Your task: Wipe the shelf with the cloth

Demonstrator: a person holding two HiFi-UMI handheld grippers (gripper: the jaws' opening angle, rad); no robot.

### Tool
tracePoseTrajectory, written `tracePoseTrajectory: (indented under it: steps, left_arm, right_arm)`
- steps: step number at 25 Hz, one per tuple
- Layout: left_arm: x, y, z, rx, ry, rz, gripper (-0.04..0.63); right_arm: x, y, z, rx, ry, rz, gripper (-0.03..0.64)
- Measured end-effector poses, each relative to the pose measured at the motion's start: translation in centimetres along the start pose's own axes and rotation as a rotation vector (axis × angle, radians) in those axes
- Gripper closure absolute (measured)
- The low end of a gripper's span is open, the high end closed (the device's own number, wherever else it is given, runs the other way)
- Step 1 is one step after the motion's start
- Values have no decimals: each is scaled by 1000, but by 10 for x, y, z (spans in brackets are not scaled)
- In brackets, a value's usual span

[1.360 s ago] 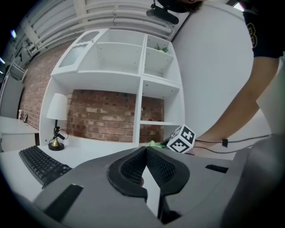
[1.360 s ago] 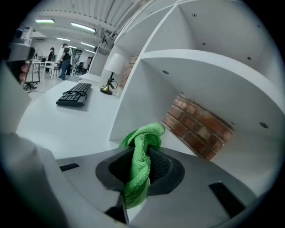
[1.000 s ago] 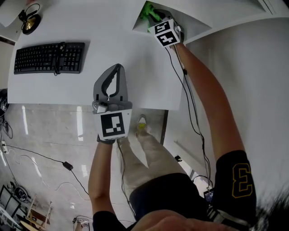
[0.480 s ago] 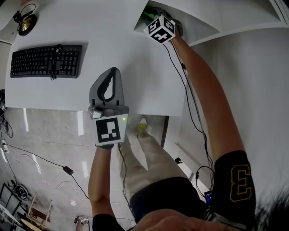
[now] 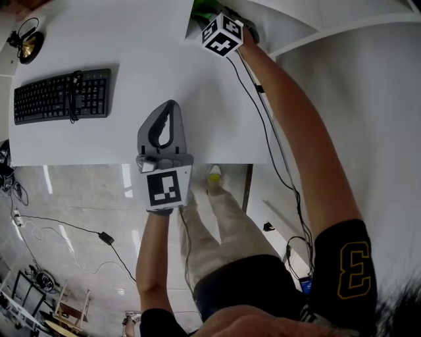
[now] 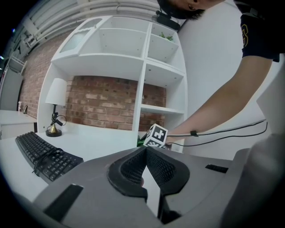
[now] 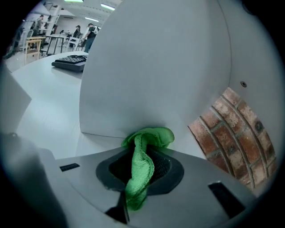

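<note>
I count two claws, one cloth, one shelf, one keyboard and one lamp. The right claw [image 7: 144, 153] is clamped on the green cloth [image 7: 141, 165]. One fold hangs down between the jaws, and the rest is bunched ahead of the tips. The bunched end sits at the foot of a white upright panel of the shelf [image 7: 151, 67], seemingly touching it, with the brick wall [image 7: 231, 129] showing at the back of that compartment.

From the head view, the right arm is stretched out almost straight. Its marker cube is at the mouth of the shelf's lowest compartment, and a bit of the cloth [image 5: 202, 8] peeks past it.

The left claw [image 5: 168, 108] is well short of the shelf [image 6: 147, 67], over the near part of the white desk [image 5: 151, 59] and pointing toward the shelf. Its forearm is only partly extended. Its jaws meet at the tips with nothing between them, as the left gripper view [image 6: 144, 151] shows. I cannot tell whether it touches the desk.

The keyboard [image 5: 62, 97] lies on the desk, farther from the shelf than the left claw. The lamp [image 6: 55, 95] stands just beside the shelf's left side.
</note>
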State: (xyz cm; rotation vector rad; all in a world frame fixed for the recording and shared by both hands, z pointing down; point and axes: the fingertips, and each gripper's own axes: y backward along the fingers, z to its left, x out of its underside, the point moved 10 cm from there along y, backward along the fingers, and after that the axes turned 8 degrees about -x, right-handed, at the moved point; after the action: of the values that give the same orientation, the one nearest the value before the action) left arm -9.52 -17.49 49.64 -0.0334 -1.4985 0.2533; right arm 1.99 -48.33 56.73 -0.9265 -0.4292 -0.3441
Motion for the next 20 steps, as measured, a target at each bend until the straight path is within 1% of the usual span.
tracePoseTrajectory:
  steps: [8, 13, 15, 20]
  left_arm:
    - [2, 6, -11, 30, -11, 12, 577]
    - [5, 12, -17, 44, -16, 9, 577]
    - [7, 14, -19, 51, -21, 17, 577]
    - [7, 14, -22, 56, -21, 22, 577]
  right_arm:
    - [15, 11, -4, 39, -95, 29, 571]
    - [32, 19, -6, 91, -170, 76, 571]
    - [40, 22, -5, 112, -221, 86, 571]
    - [57, 32, -9, 192, -413, 88, 571]
